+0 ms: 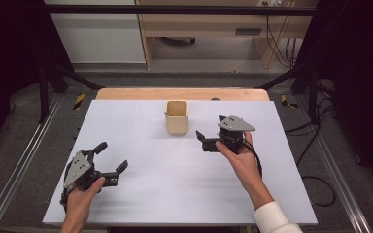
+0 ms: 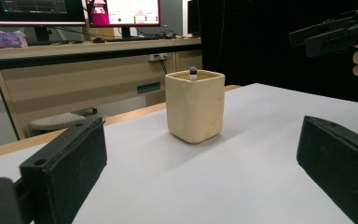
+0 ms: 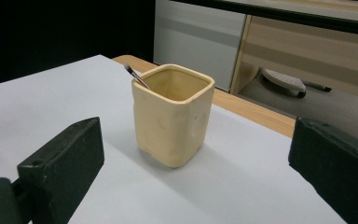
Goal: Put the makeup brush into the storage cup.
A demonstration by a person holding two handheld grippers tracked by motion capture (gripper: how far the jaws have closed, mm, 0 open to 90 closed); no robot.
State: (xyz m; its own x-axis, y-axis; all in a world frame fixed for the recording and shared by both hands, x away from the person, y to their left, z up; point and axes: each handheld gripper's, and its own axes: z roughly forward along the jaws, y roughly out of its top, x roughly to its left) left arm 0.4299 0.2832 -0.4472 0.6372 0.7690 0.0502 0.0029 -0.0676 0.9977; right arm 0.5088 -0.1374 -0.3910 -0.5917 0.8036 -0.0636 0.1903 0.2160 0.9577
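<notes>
Cup [image 1: 177, 118] upright on desk [image 1: 141, 194]; right gripper [image 1: 211, 132] released just beside it, left gripper [image 1: 111, 157] released, well apart.

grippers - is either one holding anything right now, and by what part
Nothing is held. The left gripper and right gripper both stand open over the table, apart from the cream cup.

Grey floor [image 1: 24, 121], wood desk [image 2: 74, 74], monitors [image 2: 123, 11]
</notes>
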